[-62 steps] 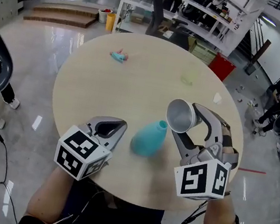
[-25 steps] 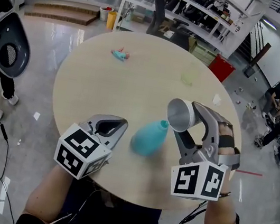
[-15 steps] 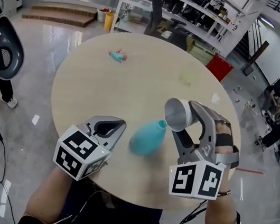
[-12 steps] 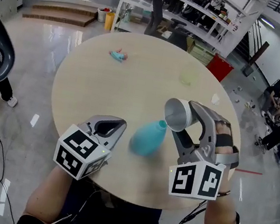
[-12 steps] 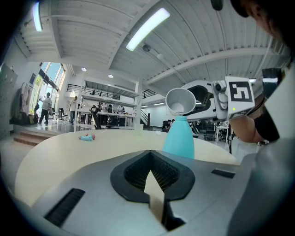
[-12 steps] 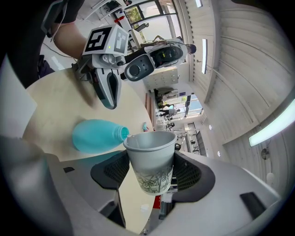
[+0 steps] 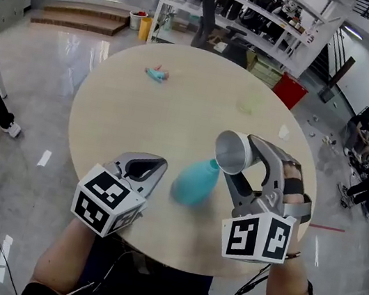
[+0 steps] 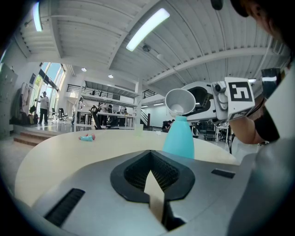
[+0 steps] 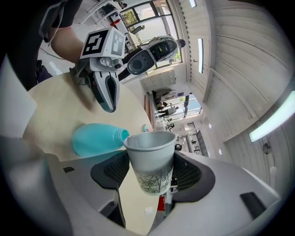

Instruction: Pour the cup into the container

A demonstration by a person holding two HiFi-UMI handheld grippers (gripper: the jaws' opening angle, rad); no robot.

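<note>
A teal bottle stands on the round table, its narrow neck uppermost. My right gripper is shut on a grey paper cup, which is tipped on its side with its rim right at the bottle's mouth. In the right gripper view the cup sits between the two pads, and the bottle lies just beyond its rim. My left gripper rests shut and empty at the table's near edge, left of the bottle. From the left gripper view the cup hangs over the bottle.
A small teal and pink object lies at the table's far left. A pale clear cup and a white scrap sit at the far right. Shelving, chairs and people surround the table on the glossy floor.
The right gripper and cup have edged slightly left toward the bottle's neck. The left gripper has stayed put. A person on the floor at the left has moved out of view.
</note>
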